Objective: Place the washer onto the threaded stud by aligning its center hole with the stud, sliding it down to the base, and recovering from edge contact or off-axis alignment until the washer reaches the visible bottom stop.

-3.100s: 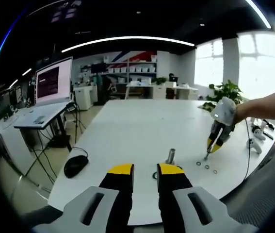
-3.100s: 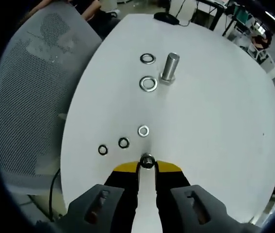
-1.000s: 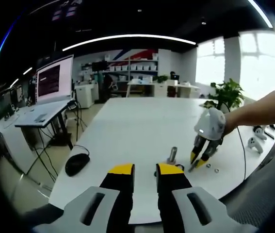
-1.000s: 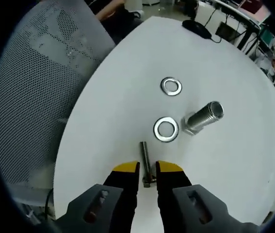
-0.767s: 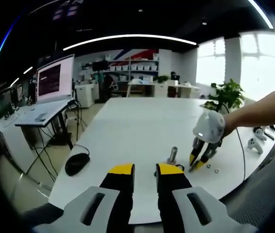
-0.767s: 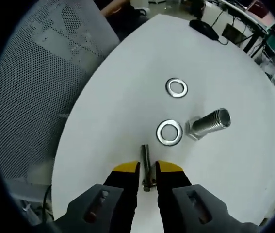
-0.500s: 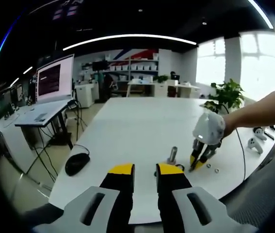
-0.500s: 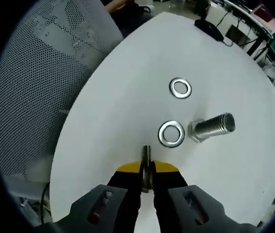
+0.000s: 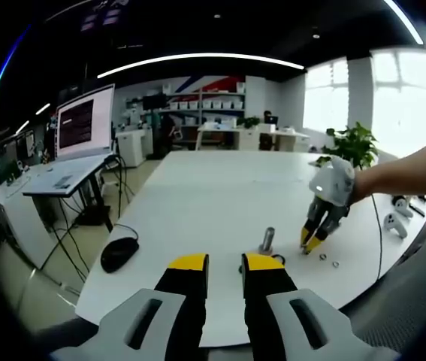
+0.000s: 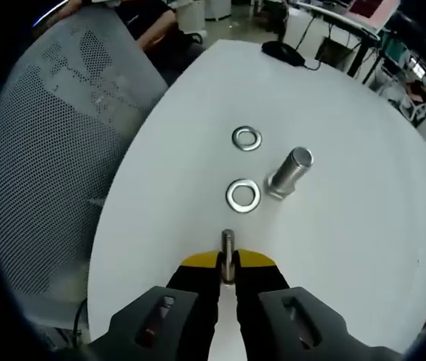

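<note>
A white table (image 10: 348,248) is filling the scene in the right gripper view. The right gripper (image 10: 228,265) is pinching a washer (image 10: 228,256) edge-on between its yellow-tipped jaws, which are pressing against the washer's two faces. The washer is hanging above the table, short of the threaded stud (image 10: 290,171), which is standing on its hexagonal base and leaning slightly away. Two more washers are lying flat on the table: one (image 10: 243,195) just beside the stud's base, another (image 10: 246,138) a little farther off. A grey mesh chair back (image 10: 47,150) is standing past the table's edge.

In the left gripper view, the left gripper (image 9: 223,271) is hovering low over the near side of the table (image 9: 220,188), its jaws slightly apart and holding nothing. The stud (image 9: 267,241) is standing just beyond them. The right gripper (image 9: 312,242), carried by a person's arm (image 9: 408,171), is pointing down near the stud. A computer mouse (image 9: 118,254) is lying near the table's left edge.
</note>
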Action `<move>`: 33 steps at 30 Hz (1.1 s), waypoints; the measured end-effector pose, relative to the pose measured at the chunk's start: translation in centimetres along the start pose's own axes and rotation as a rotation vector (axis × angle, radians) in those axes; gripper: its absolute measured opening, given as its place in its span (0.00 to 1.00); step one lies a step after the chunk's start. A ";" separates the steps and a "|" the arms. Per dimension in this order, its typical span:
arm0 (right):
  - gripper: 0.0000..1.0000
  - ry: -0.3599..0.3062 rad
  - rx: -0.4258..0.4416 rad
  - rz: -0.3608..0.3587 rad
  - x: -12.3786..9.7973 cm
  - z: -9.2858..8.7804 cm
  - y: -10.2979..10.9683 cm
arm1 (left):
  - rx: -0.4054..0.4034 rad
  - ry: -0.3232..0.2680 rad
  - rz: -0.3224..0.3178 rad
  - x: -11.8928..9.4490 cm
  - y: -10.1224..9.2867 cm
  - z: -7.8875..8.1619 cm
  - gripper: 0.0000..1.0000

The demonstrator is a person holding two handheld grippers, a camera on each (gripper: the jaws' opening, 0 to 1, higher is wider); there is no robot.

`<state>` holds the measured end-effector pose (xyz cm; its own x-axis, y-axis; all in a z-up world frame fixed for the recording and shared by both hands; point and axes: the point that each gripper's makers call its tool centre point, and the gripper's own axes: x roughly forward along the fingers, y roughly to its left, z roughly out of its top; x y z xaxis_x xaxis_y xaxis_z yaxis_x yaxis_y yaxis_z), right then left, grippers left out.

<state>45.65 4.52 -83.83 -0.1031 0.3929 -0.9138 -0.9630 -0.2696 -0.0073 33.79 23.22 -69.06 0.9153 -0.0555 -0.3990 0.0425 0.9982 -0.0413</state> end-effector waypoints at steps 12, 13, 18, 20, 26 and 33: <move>0.07 -0.157 0.224 -0.120 -3.0 -3.3 -1.4 | 0.006 0.009 -0.003 0.0 -0.1 -0.1 0.15; 0.07 -0.157 0.229 -0.125 -3.1 -3.5 -1.4 | 0.007 0.010 -0.003 0.0 -0.1 -0.2 0.15; 0.07 -0.165 0.285 -0.184 -3.8 -5.5 -2.1 | 0.007 0.012 -0.003 0.0 -0.1 -0.2 0.15; 0.07 -0.169 0.306 -0.208 -4.0 -6.1 -2.3 | 0.006 0.011 -0.002 0.0 -0.1 -0.2 0.15; 0.07 -0.208 0.378 -0.228 -4.1 -6.9 -2.4 | 0.005 0.007 -0.001 0.0 0.0 -0.1 0.15; 0.07 -0.221 0.406 -0.229 -3.6 -7.4 -2.2 | 0.004 0.006 -0.001 0.0 -0.1 -0.1 0.15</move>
<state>49.95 -2.84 -83.52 0.1142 0.5905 -0.7989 -0.9816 0.1908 0.0007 33.75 23.17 -69.17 0.9128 -0.0568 -0.4045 0.0454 0.9983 -0.0377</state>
